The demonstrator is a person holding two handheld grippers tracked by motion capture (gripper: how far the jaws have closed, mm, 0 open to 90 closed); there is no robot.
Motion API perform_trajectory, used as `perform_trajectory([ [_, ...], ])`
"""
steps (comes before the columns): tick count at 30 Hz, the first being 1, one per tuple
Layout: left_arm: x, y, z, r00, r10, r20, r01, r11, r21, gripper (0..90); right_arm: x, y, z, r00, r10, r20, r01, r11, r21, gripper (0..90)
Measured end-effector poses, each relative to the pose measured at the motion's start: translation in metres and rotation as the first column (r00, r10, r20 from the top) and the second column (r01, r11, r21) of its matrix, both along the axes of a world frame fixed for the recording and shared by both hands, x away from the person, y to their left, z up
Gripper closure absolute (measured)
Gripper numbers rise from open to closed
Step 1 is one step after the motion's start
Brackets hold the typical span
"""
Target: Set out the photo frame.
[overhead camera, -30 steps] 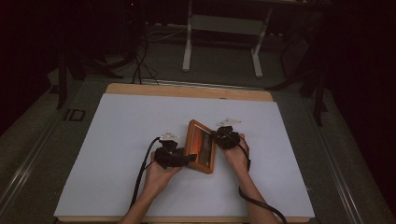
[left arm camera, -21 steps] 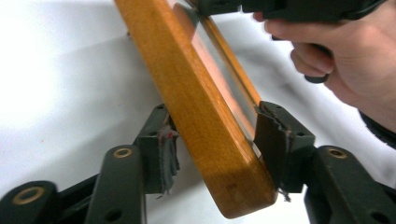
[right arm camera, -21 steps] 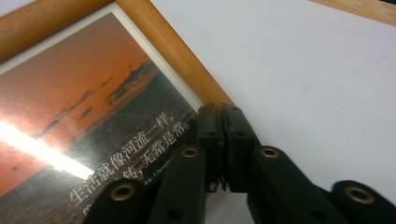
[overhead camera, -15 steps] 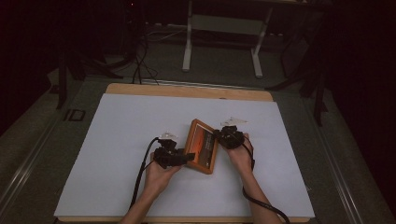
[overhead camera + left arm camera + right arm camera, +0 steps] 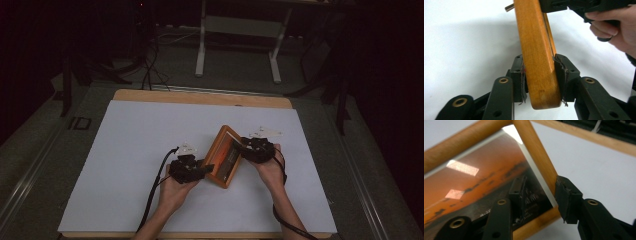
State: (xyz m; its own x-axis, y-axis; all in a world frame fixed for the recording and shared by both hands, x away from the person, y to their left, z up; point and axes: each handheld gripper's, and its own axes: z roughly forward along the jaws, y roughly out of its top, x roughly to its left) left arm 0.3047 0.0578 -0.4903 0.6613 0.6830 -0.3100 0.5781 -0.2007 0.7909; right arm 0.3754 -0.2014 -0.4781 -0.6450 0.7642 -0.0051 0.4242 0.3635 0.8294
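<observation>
A wooden picture frame [image 5: 225, 156] with an orange sunset photo stands tilted on the white sheet between my hands. My left gripper [image 5: 207, 167] is shut on its near edge; in the left gripper view both pads press the wooden rail [image 5: 536, 50], and the left gripper [image 5: 540, 77] has just been closing its jaws. My right gripper [image 5: 240, 146] is at the frame's far right side. In the right gripper view the right gripper [image 5: 540, 192] has its jaws open astride the side rail [image 5: 536, 152], and they have just been opening.
A white sheet [image 5: 140, 150] covers the wooden table [image 5: 200, 96]. Black cables [image 5: 155, 190] trail from both grippers toward the near edge. Metal stand legs [image 5: 200, 50] and floor cables lie beyond the table's far edge. Dark floor surrounds the table.
The left jaws have closed onto the frame's edge. The right jaws have let go of the frame and opened, and the right hand has risen slightly. The frame has turned a little.
</observation>
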Motion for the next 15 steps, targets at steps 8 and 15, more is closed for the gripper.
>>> perform_trajectory([
  [8,-0.012,-0.016,0.010,0.9956,-0.033,0.088,0.027,0.9974,0.067,67.3,-0.022,-0.018,0.025,0.9980,0.017,0.060,-0.017,1.000,0.006,55.4],
  [15,-0.017,-0.025,0.013,0.9901,-0.051,0.130,0.039,0.9950,0.091,67.9,-0.044,-0.037,0.047,0.9941,0.018,0.107,-0.024,0.998,0.058,55.7],
])
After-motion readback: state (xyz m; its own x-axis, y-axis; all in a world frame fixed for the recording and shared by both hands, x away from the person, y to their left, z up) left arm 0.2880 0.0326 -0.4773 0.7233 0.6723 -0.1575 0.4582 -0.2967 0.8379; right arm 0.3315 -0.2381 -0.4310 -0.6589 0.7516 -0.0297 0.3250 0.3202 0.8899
